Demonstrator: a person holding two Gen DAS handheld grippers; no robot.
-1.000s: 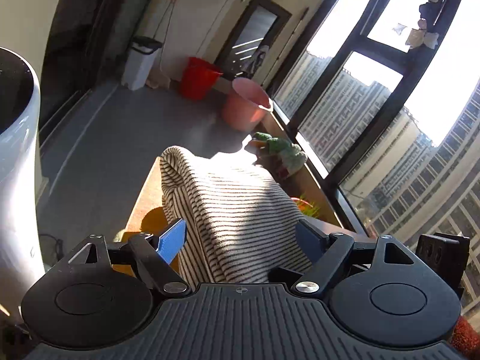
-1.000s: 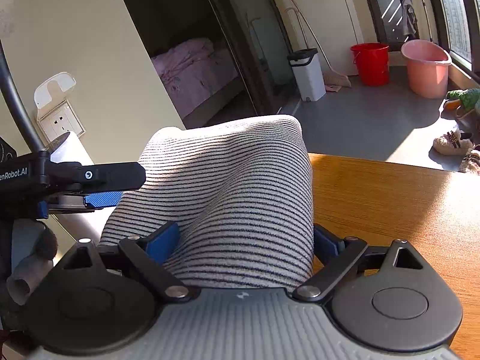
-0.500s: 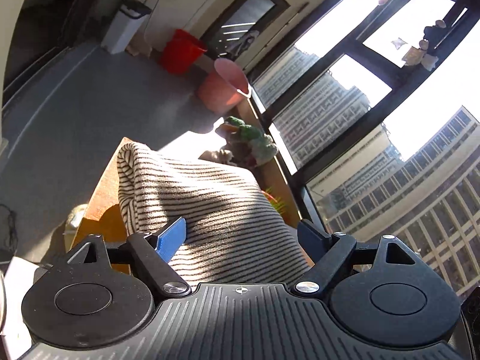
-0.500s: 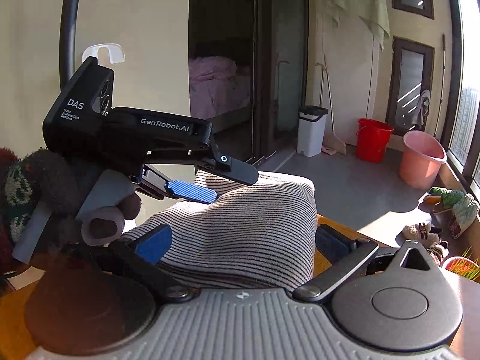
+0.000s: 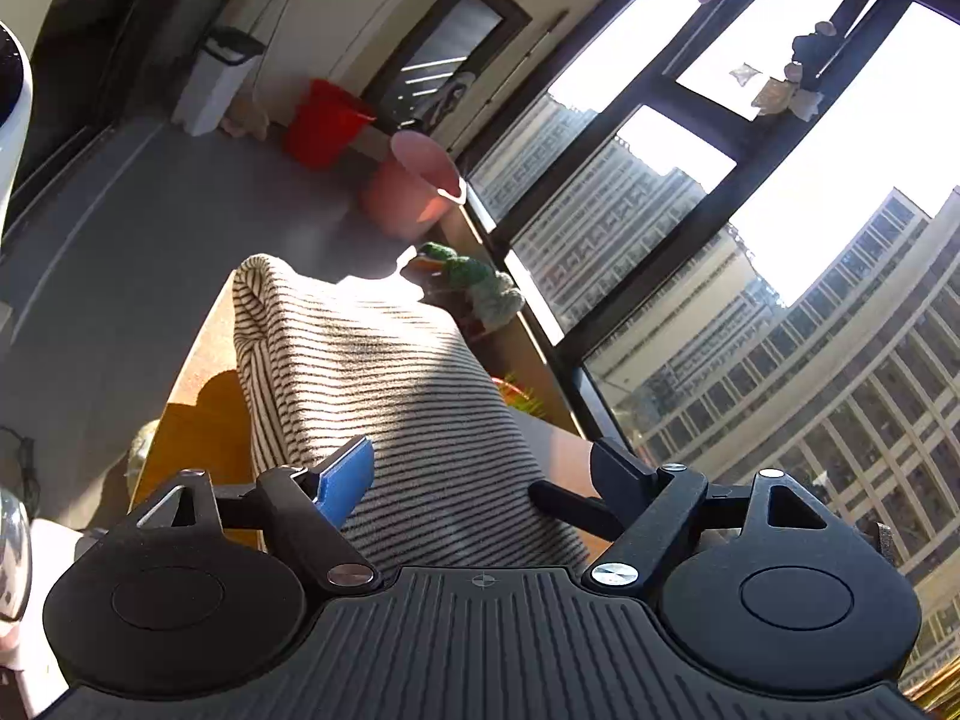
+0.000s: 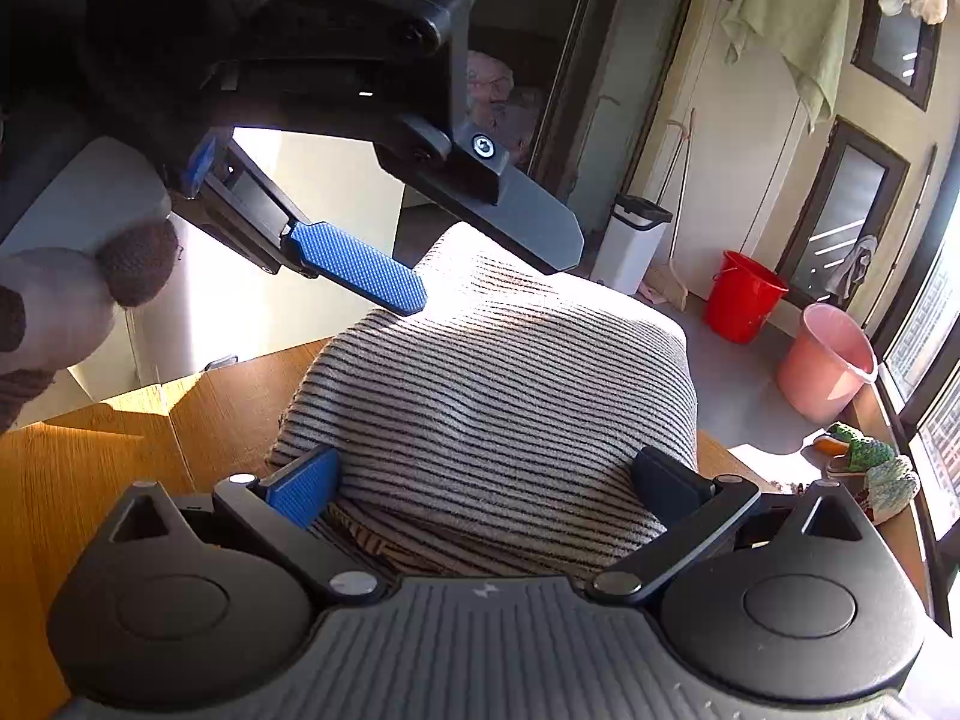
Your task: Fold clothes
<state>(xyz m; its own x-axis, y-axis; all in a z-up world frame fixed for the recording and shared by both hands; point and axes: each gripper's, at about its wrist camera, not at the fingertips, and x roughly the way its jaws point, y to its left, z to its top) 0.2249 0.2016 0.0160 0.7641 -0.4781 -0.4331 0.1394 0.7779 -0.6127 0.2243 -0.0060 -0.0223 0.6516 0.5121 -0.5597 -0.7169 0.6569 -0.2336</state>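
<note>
striped garment (image 6: 498, 396): soft ribbed knit cloth (matt) | table (image 6: 90, 480): smooth wood grain

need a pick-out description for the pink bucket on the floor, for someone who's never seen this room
Start at the big window wall in the right wrist view and follow its sill down to the grey floor. Two buckets stand there near a white bin. The pink bucket is the one nearest the window, pale and catching the sun; the red bucket beside it is darker and sits closer to the bin.
</note>
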